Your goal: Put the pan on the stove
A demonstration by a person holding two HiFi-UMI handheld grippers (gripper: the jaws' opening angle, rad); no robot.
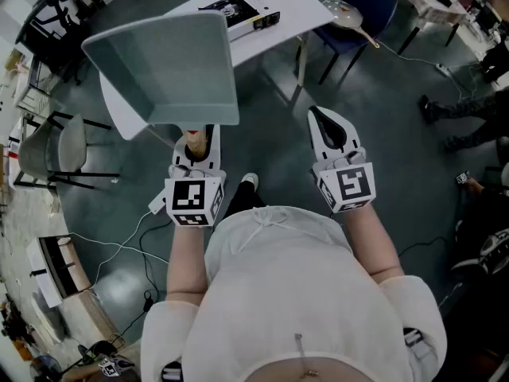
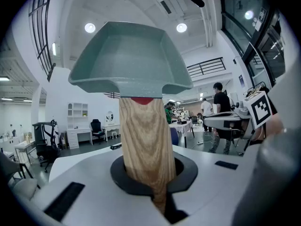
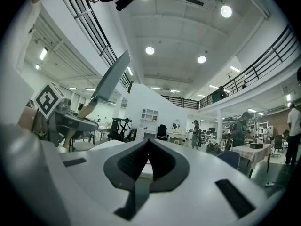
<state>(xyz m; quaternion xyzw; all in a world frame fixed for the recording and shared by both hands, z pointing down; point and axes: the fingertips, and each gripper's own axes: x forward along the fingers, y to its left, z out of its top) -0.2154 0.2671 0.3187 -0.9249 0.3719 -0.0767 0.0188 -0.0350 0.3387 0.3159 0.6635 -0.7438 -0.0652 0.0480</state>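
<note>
A grey-green square pan (image 1: pixel 167 70) is held up in the air, tilted, by its wooden handle (image 1: pixel 199 143). My left gripper (image 1: pixel 196 156) is shut on that handle. In the left gripper view the handle (image 2: pixel 143 140) rises from between the jaws to the pan (image 2: pixel 129 60) overhead. My right gripper (image 1: pixel 332 130) is level with the left one, shut with nothing in it, and apart from the pan. From the right gripper view (image 3: pixel 148 142) the pan (image 3: pixel 113 79) shows edge-on at the left. No stove is in view.
A white table (image 1: pixel 270 26) with a dark box (image 1: pixel 238 10) stands just beyond the pan. A blue chair (image 1: pixel 366 2) is behind it and a grey chair (image 1: pixel 64 146) at the left. Cables (image 1: pixel 119 249) trail on the floor. A person's legs (image 1: pixel 461 110) are at the right.
</note>
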